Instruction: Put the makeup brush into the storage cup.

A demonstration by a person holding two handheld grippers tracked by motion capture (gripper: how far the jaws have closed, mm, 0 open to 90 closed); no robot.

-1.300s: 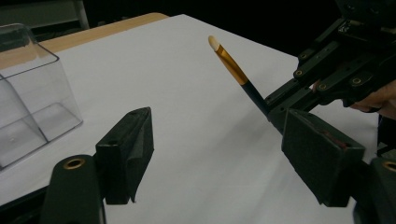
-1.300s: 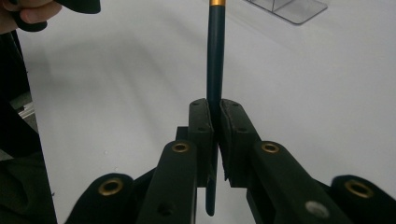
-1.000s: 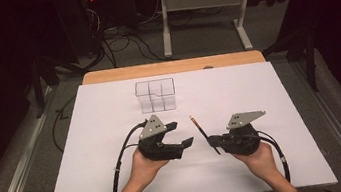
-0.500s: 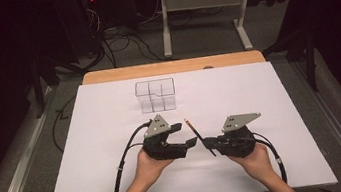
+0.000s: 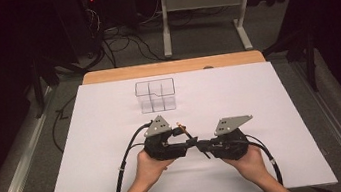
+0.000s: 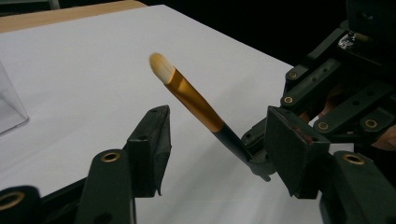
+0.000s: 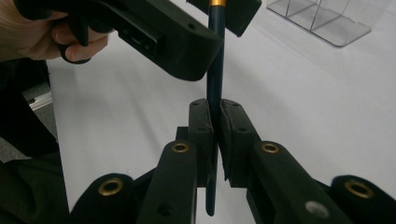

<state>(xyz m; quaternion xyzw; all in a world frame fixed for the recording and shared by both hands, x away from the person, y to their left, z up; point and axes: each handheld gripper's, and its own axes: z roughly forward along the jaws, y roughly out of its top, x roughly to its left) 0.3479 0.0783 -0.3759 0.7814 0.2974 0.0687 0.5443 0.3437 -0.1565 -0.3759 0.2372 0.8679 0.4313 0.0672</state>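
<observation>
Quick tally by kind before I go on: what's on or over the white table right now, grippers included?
Grippers: 2, the left gripper open around the brush, the right gripper shut on its dark handle.
Paintbrush: 1, held above the table.
Clear divided box: 1, standing on the white table.
Total: 4.

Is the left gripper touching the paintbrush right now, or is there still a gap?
Apart. The left gripper view shows the left gripper with jaws spread wide and white table visible between each jaw and the paintbrush, which the right gripper clamps by its dark handle.
</observation>
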